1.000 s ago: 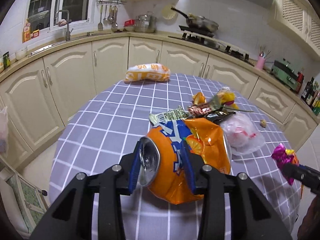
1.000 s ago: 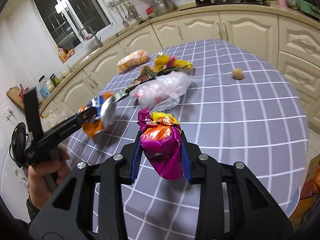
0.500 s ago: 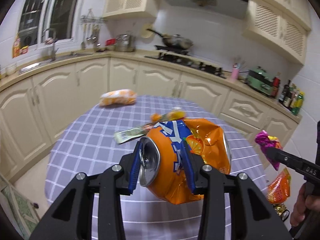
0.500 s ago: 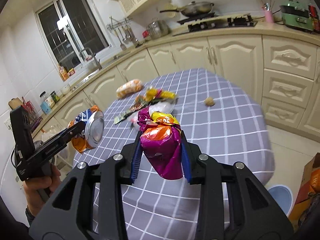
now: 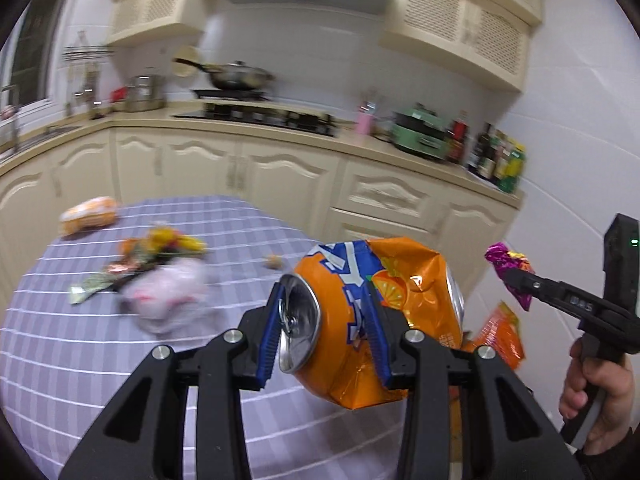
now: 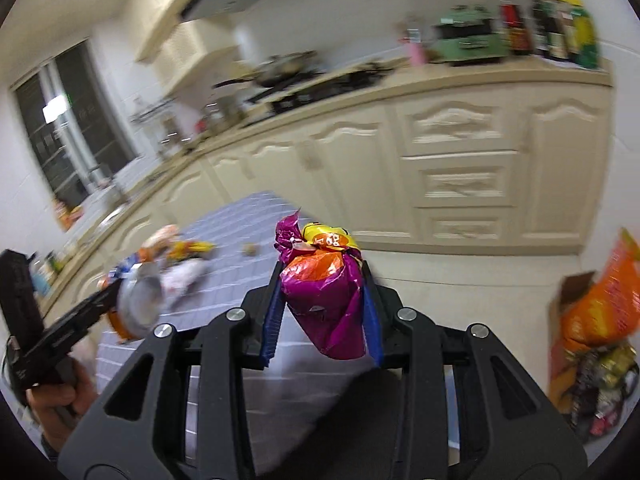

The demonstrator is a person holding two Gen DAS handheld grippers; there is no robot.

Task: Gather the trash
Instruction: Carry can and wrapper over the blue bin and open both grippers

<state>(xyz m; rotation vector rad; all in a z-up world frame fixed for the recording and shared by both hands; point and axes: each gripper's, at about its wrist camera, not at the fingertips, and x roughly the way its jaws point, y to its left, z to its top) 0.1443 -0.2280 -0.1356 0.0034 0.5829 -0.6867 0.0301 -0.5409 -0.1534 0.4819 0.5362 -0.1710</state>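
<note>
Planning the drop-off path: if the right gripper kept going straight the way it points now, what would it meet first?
Probably nothing close: beyond the right gripper and its purple wrapper lies open floor, then the cream cabinets. Depth is unclear.

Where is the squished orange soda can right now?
The crushed orange can is clamped between the left gripper's blue fingers, held up over the near edge of the checked table, with the right gripper's purple wrapper to its right.
</note>
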